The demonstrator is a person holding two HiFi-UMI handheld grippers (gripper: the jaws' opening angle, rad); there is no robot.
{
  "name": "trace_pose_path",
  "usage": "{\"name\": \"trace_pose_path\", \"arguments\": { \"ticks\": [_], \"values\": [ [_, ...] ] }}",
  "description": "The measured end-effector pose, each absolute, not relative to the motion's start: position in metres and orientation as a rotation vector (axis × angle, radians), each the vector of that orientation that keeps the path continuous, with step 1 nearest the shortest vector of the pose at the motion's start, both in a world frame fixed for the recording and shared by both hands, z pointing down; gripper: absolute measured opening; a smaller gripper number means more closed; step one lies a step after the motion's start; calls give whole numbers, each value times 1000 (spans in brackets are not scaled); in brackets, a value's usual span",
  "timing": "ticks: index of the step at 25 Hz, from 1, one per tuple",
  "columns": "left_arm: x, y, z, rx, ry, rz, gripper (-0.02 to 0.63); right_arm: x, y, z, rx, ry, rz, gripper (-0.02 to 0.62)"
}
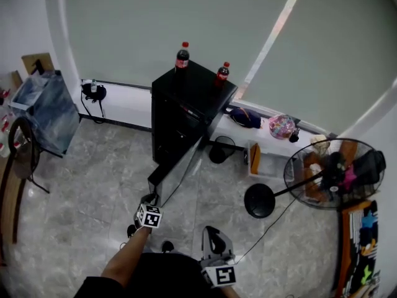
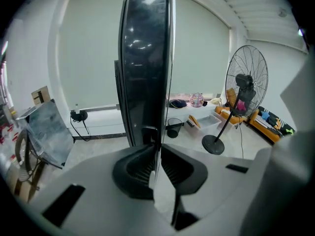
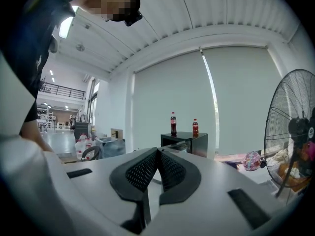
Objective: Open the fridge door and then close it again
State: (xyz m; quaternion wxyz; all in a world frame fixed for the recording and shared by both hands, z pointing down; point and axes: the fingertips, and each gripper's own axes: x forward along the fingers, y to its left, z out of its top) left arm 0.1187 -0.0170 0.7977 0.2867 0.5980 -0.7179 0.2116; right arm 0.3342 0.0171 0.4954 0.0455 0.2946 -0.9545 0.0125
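A black mini fridge [image 1: 186, 101] stands against the back wall with two cola bottles [image 1: 182, 56] on top. Its door [image 1: 178, 171] is swung wide open toward me. My left gripper [image 1: 149, 199] is at the door's free edge. In the left gripper view the door [image 2: 146, 58] stands edge-on straight ahead, and the left gripper [image 2: 157, 150] is shut on its edge. My right gripper [image 1: 213, 233] hangs apart from the fridge, lower right. In the right gripper view the right gripper [image 3: 157, 154] is shut with nothing in it, pointing level at the fridge [image 3: 186, 142].
A standing fan [image 1: 335, 171] with a round base [image 1: 259, 201] is to the right. A black bin [image 1: 220, 149] and an open box [image 1: 263, 164] sit beside the fridge. A grey leaning panel [image 1: 46, 109] and a chair [image 1: 18, 148] stand at the left.
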Motion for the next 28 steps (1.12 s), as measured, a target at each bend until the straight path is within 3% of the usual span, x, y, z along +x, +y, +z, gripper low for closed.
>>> {"name": "trace_pose_path", "arguments": {
  "ticks": [12, 28],
  "values": [
    [143, -19, 797, 1620, -1959, 558, 40, 351, 12, 501, 857, -2928, 50, 9],
    [99, -18, 801, 1681, -1899, 574, 41, 293, 3, 500, 860, -2936, 55, 9]
  ]
}}
